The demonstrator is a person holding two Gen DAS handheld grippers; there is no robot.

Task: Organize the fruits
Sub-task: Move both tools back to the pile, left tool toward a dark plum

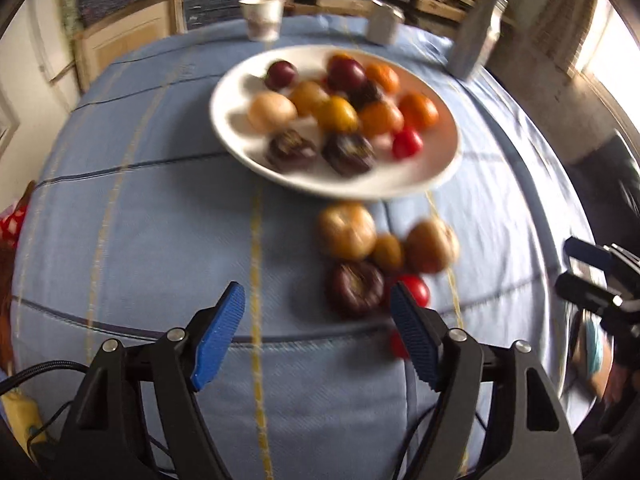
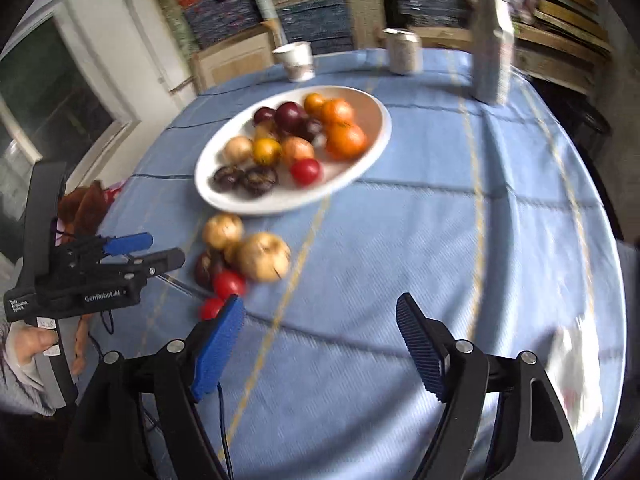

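Six loose fruits (image 1: 372,256) lie ahead of my wide, empty left gripper (image 1: 318,334); right gripper (image 2: 320,340) likewise wide, empty. Round, probably bruisable: I'd grip their widest middle gently.

The near part of the blue-clothed desk (image 2: 400,240) is bare cloth, open to either tool. A white oval plate (image 2: 224,196) piled with fruit fills the centre. A cluster of loose tan, dark and red fruits (image 2: 248,256) lies just before its near rim. Along the far edge stand a white paper cup (image 2: 296,60), a pale can (image 2: 404,52) and a tall grey carton (image 2: 490,48), with gaps between.
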